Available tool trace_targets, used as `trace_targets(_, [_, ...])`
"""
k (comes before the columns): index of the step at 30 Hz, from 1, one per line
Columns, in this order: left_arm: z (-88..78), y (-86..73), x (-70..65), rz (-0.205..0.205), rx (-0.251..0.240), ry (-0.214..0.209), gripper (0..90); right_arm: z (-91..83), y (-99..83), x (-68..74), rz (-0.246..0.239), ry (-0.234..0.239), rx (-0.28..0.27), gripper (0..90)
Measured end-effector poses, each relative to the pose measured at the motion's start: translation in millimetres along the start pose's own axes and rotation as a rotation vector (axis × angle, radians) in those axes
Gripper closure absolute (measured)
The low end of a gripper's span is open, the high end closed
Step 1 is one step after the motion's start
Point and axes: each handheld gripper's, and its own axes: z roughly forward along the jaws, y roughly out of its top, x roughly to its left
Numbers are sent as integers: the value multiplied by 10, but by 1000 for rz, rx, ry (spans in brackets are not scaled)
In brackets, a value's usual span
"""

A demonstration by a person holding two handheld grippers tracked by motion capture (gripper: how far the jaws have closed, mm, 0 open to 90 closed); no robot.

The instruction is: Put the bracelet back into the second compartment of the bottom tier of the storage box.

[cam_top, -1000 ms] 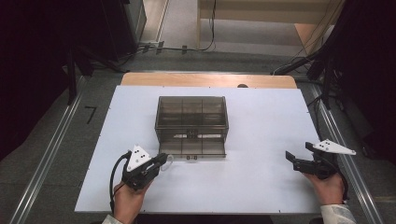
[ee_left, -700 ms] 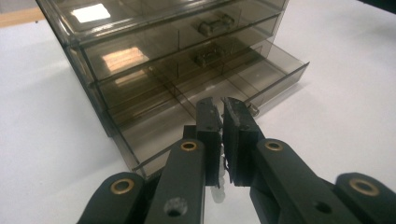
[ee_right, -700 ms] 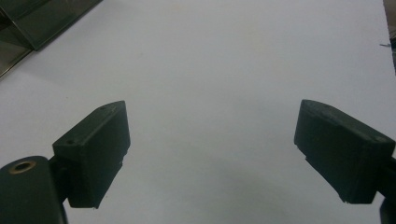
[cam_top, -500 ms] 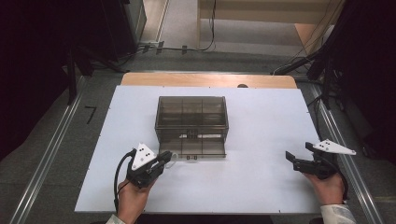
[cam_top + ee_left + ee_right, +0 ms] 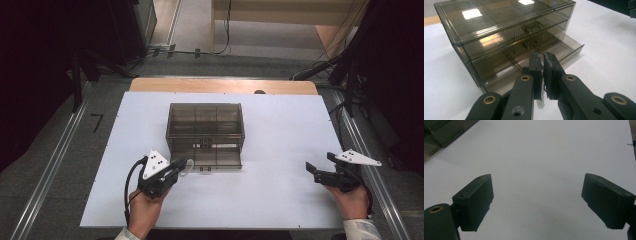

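On the matte white table (image 5: 280, 200), left tongs (image 5: 543, 56) pinch something small and clear beside the smoky plastic drawer box (image 5: 499, 40); right tongs (image 5: 536, 205) gape.

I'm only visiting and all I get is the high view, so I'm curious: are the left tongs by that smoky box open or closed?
Observer: Closed. In the left gripper view, the pads of the left tongs sit almost together, pointing at the clear drawer box.
Visitor: Is anything in the drawer that sticks out?
Observer: The pulled-out part of the bottom drawer looks empty from up close.
Visitor: And the right tongs?
Observer: In the right gripper view, the right tongs stand wide open over the white table, with nothing between them.
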Motion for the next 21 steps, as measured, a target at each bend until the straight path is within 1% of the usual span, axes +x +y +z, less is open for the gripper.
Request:
trace_targets(11, [96,66,-6,7,-1,0,864,-1,0,-2,1,2,-2,91])
trace_targets(21, [148,119,-13,12,-8,0,864,-2,0,-3,1,2,-2,90])
